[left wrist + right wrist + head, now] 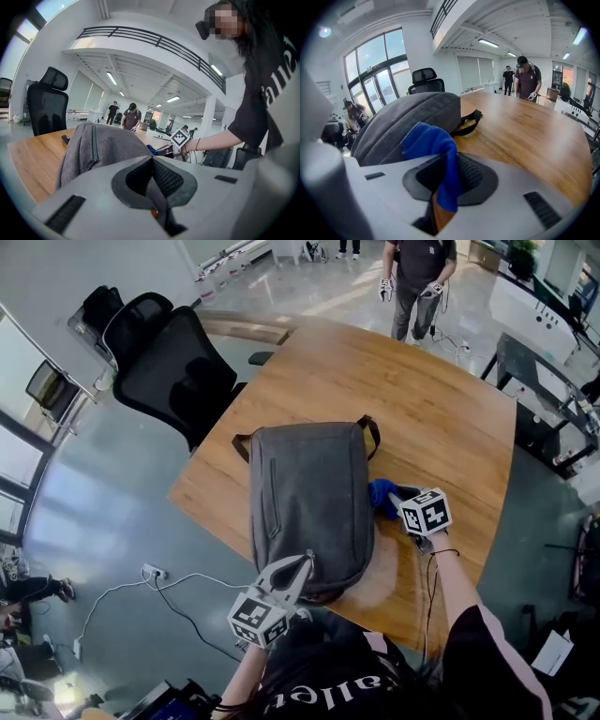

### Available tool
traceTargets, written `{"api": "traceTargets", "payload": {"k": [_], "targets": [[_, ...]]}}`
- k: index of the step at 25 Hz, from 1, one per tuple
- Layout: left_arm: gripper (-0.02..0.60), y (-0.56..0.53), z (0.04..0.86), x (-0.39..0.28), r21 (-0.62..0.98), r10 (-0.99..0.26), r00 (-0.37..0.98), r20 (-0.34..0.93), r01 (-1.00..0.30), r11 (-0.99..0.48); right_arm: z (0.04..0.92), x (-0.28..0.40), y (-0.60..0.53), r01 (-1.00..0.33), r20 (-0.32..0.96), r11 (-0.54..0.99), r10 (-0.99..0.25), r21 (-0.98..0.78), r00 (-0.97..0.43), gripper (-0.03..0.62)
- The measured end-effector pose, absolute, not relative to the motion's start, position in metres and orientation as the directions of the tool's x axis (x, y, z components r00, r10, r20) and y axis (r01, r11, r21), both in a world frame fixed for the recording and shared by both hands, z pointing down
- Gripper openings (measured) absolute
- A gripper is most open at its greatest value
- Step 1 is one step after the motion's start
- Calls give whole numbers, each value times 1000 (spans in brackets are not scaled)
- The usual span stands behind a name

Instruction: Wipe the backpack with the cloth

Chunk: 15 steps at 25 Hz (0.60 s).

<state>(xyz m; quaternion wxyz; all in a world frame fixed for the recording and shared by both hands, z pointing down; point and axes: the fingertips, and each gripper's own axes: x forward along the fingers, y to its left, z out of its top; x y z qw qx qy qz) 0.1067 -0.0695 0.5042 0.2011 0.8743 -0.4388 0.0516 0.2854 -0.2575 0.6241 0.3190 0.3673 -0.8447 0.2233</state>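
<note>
1. Since no damp streak or wiped patch shows on the grey backpack (309,507), cannot say how much wiping is done; probably little or none of the top panel.
2. Lies flat, front up, close to the near edge of the table (441,418), with its carry strap (372,432) toward the far edge.
3. Pinned at its near end by the left gripper (152,176), jaws closed tight on a fold of the grey fabric, apparently to steady it.
4. Clamped between the narrow jaws of the right gripper (447,180): the blue cloth (429,140), bunched and spilling past the tips.
5. Sits at the backpack's right flank, toward the table's right edge, touching it or just beside it; cannot tell which.
6. Judged done: bag held down, cloth gripped and placed alongside.
7. Judged left: strokes over the broad top panel, along the zip (273,498), over the far end by the strap, and down the left flank.
</note>
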Motion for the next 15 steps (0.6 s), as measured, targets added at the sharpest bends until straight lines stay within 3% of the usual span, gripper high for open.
{"api": "traceTargets", "payload": {"k": [15], "targets": [[2,-88,501,41,320,-781,573,249,-810,-492,621,277,-322,-848,712,509,-539,-148,-449,74]]}}
